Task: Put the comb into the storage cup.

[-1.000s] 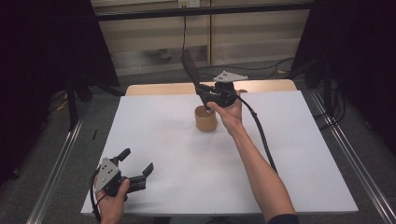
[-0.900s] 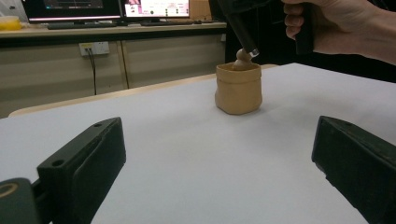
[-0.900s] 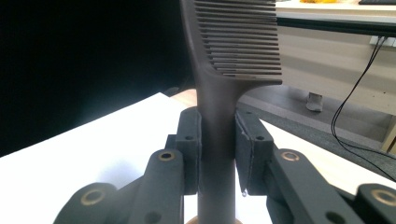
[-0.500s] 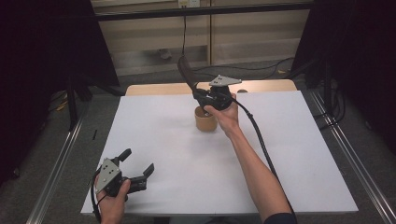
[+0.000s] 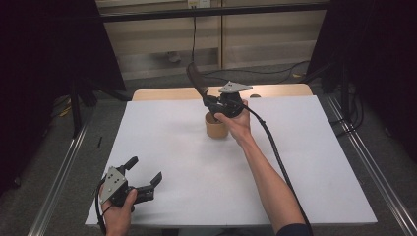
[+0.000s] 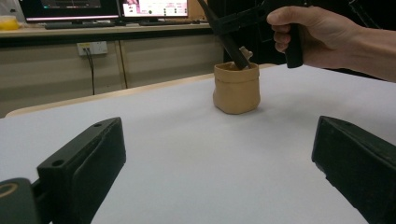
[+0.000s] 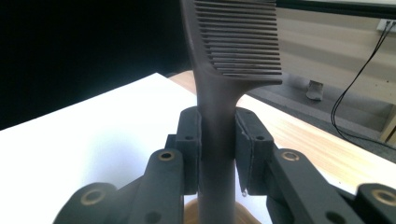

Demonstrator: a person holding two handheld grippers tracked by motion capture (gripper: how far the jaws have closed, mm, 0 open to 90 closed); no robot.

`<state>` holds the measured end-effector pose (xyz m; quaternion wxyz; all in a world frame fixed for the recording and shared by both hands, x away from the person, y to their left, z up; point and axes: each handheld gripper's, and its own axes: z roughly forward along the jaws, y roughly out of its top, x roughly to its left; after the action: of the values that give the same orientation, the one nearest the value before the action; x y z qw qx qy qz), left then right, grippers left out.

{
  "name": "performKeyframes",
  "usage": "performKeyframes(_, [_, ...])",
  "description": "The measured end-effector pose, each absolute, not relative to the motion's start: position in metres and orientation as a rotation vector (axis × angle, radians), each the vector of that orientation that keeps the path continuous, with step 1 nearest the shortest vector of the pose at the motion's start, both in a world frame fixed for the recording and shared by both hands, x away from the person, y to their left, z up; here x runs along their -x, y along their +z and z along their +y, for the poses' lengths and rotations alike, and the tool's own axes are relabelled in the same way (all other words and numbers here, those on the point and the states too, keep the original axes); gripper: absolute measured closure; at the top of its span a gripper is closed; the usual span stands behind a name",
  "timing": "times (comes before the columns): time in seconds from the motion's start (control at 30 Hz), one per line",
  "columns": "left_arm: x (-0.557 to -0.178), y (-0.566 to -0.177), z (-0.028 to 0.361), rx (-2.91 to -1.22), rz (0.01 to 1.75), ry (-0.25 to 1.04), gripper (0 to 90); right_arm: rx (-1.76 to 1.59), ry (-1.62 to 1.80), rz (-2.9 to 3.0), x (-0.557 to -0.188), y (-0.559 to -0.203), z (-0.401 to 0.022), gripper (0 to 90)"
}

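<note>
White sheeting covers the table (image 5: 305, 162), with a small tan cup (image 5: 216, 129) standing toward its far middle. Right gripper (image 7: 217, 154) pinches a dark comb (image 7: 219, 130) by its handle, the handle's lower end dipping into the cup. Left gripper (image 5: 145, 178) rests at the near left corner, jaws spread with nothing between them.

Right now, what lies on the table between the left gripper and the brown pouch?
Nothing: between the left gripper and the brown pouch the white table is bare, in the high view.
</note>
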<state>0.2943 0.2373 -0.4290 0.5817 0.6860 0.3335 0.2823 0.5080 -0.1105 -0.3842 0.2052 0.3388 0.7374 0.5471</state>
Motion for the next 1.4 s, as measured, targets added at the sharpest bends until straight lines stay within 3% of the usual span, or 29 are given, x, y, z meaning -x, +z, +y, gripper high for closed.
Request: performKeyframes(1.4, [-0.295,-0.429,0.236,-1.613,0.772,0.656,3.0,-0.964,1.412,2.098,-0.492,-0.414,-0.114,73.1])
